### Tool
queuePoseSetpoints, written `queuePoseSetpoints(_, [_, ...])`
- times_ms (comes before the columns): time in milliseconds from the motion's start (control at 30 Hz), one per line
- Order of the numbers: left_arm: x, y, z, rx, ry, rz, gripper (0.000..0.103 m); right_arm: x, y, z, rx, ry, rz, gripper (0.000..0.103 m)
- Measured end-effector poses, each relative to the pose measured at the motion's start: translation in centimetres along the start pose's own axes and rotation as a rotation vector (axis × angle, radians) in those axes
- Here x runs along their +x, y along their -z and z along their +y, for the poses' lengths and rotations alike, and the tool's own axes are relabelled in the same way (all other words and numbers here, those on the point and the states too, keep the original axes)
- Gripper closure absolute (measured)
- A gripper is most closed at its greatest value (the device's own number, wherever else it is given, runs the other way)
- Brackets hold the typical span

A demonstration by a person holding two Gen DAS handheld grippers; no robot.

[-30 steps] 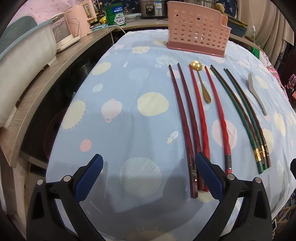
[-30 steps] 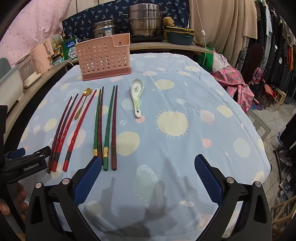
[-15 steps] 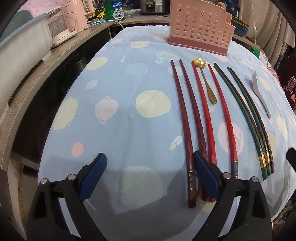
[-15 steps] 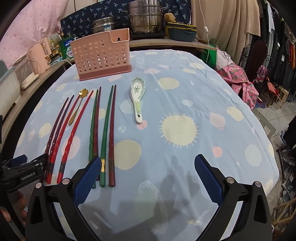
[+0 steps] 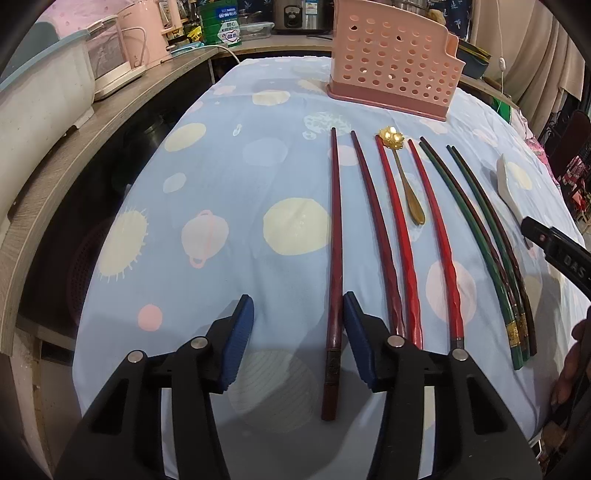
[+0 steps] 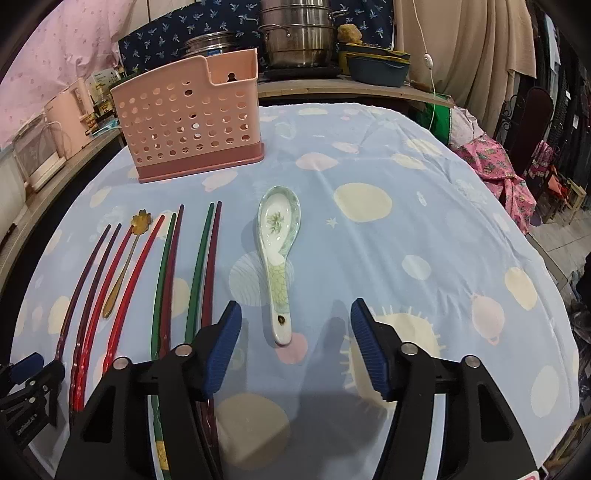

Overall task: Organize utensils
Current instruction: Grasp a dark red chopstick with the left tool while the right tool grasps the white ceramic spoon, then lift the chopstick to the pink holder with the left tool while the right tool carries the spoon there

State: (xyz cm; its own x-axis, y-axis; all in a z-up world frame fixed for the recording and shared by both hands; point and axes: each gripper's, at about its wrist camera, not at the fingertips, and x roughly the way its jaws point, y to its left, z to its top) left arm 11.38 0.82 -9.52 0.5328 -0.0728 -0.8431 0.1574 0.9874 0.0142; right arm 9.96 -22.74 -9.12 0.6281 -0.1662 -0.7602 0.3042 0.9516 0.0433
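Several chopsticks lie side by side on the blue spotted tablecloth: dark red (image 5: 335, 258), bright red (image 5: 436, 225), green and brown (image 5: 476, 229). A gold flower-headed spoon (image 5: 404, 173) lies among them. A white ceramic spoon (image 6: 279, 254) lies to their right. A pink perforated holder (image 5: 395, 62) (image 6: 192, 114) stands at the far side. My left gripper (image 5: 297, 341) is open, with the leftmost dark red chopstick's near end between its fingers. My right gripper (image 6: 295, 347) is open, with the ceramic spoon's handle end between its fingers.
A wooden counter (image 5: 74, 155) with pink and white appliances runs along the left. Steel pots (image 6: 299, 33) and a blue dish (image 6: 376, 66) stand on the shelf behind the table. Chairs and cloth crowd the right side (image 6: 524, 140). The tablecloth (image 6: 424, 221) drops off at the right.
Both grippers have moved forward and lower over the table. The left gripper has shifted right and narrowed its opening around the leftmost chopstick. The right gripper has closed in on the ceramic spoon's handle.
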Motion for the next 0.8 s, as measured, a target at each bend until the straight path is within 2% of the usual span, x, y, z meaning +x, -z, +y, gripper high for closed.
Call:
queuePoseSetpoints(100, [0.1, -0.1, 0.0, 0.003, 0.001, -0.002, 0.056, 1.0, -0.2, 0.4, -0.010, -0.005, 0.014, 0.057])
queuePoseSetpoints(233, [0.1, -0.1, 0.0, 0.004, 0.001, -0.003, 0.056, 1.5, -0.3, 0.7, -0.020, -0.001, 0.020, 0.063])
queuePoseSetpoints(333, [0.2, -0.1, 0.0, 0.004, 0.002, -0.005, 0.056, 1.7, -0.4, 0.7, -0.026, -0.007, 0.023, 0.073])
queuePoseSetpoints(367, [0.2, -0.1, 0.0, 0.003, 0.004, -0.004, 0.056, 1.7, -0.4, 0.7, -0.026, -0.011, 0.024, 0.080])
queuePoseSetpoints(433, [0.1, -0.1, 0.1, 0.000, 0.008, -0.006, 0.063, 1.6, -0.5, 0.6, -0.024, -0.021, 0.027, 0.091])
queuePoseSetpoints(633, [-0.4, 0.1, 0.6, -0.019, 0.029, -0.002, 0.090, 0.7, 0.0, 0.2, -0.011, -0.043, 0.032, 0.092])
queuePoseSetpoints(800, [-0.9, 0.3, 1.2, -0.049, 0.075, 0.013, 0.096, -1.2, 0.5, -0.3, 0.006, -0.066, 0.024, 0.093])
